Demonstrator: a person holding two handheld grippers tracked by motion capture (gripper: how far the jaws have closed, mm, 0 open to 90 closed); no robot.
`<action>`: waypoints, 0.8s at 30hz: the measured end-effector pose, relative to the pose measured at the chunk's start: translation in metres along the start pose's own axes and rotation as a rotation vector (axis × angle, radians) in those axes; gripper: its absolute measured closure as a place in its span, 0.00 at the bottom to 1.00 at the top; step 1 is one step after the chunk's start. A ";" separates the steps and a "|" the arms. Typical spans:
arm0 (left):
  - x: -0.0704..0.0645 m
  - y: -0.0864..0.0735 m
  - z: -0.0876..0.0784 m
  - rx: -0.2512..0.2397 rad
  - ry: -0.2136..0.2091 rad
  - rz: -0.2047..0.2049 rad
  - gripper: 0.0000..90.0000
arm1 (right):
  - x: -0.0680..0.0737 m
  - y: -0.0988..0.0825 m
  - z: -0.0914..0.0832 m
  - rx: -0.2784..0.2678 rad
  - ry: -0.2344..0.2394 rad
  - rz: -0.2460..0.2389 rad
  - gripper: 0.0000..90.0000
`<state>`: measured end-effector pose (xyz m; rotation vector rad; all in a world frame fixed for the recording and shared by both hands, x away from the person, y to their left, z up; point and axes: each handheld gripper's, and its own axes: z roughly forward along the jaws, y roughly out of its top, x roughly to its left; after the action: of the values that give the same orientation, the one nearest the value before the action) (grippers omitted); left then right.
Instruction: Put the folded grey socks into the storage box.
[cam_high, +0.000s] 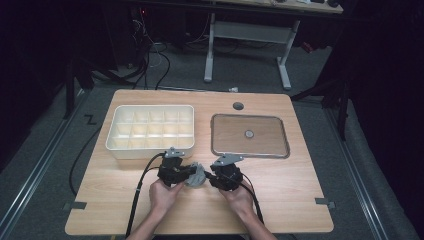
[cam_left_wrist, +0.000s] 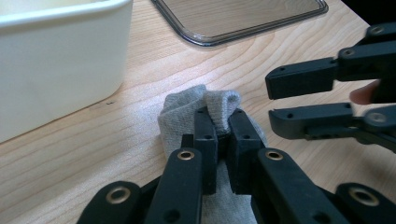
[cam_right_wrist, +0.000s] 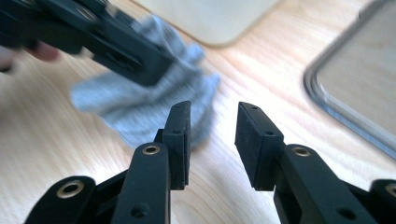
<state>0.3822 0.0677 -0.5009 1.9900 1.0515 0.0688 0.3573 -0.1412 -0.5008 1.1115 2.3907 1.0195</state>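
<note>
We are pinching the grey sock (cam_left_wrist: 187, 109) on the table (cam_high: 280, 190) with our left gripper (cam_left_wrist: 223, 133); our right gripper (cam_right_wrist: 212, 128) is standing apart, empty. Pulling one-handed, the sock is probably risking unrolling or slipping free.

A light wooden table (cam_high: 280, 200) is seen. At about ten o'clock a cream compartment box (cam_high: 150, 130) is placed on it, and at two o'clock a clear flat lid (cam_high: 250, 136). At six o'clock, near the front edge, a grey cloth (cam_high: 196, 177) is laid.
</note>
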 end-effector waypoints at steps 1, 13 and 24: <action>0.000 0.000 0.000 -0.002 0.000 -0.001 0.94 | -0.001 -0.002 0.001 0.009 0.001 0.005 0.74; -0.005 0.003 -0.001 -0.011 -0.007 0.011 0.93 | 0.001 -0.006 0.022 0.055 0.038 0.003 0.82; -0.001 0.008 0.006 -0.010 -0.011 0.019 0.93 | 0.000 0.000 0.032 0.071 0.039 -0.040 0.87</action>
<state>0.3890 0.0605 -0.4991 1.9888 1.0237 0.0729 0.3744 -0.1257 -0.5232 1.0724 2.4878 0.9582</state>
